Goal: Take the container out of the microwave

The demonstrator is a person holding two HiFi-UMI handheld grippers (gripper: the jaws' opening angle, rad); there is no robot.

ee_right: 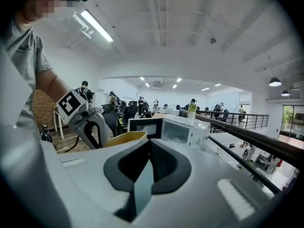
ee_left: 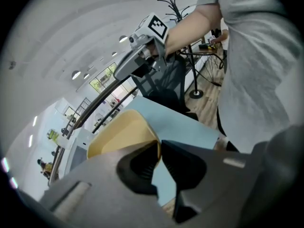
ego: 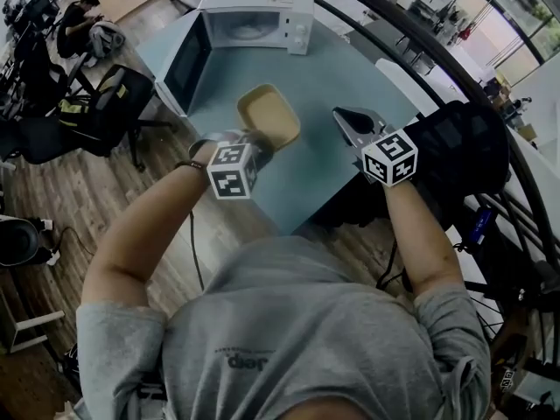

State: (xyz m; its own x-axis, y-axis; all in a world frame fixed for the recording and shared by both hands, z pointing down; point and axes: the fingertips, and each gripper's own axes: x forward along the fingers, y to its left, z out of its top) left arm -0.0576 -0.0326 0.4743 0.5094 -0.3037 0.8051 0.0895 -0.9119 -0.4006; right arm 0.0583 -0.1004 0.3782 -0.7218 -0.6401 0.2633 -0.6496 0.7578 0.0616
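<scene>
Already clear of the twelve-o'clock white microwave (ego: 258, 16), the tan plastic container (ego: 269, 115) hung pinched in my left hand-held gripper (ee_left: 159, 148), awaiting set-down.

Small print (ego: 241, 359) on the grey shirt (ego: 332, 322) looks too blurred to read.

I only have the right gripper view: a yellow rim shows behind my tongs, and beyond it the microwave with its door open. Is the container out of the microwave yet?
Observer: Yes. In the head view the container is out over the blue table, well in front of the microwave.
Operator: What is holding it?
Observer: The left gripper. Its own view shows the tongs pinched on the container's rim.
Operator: Is anything in it?
Observer: The head view looks down into it, and it looks empty.
</scene>
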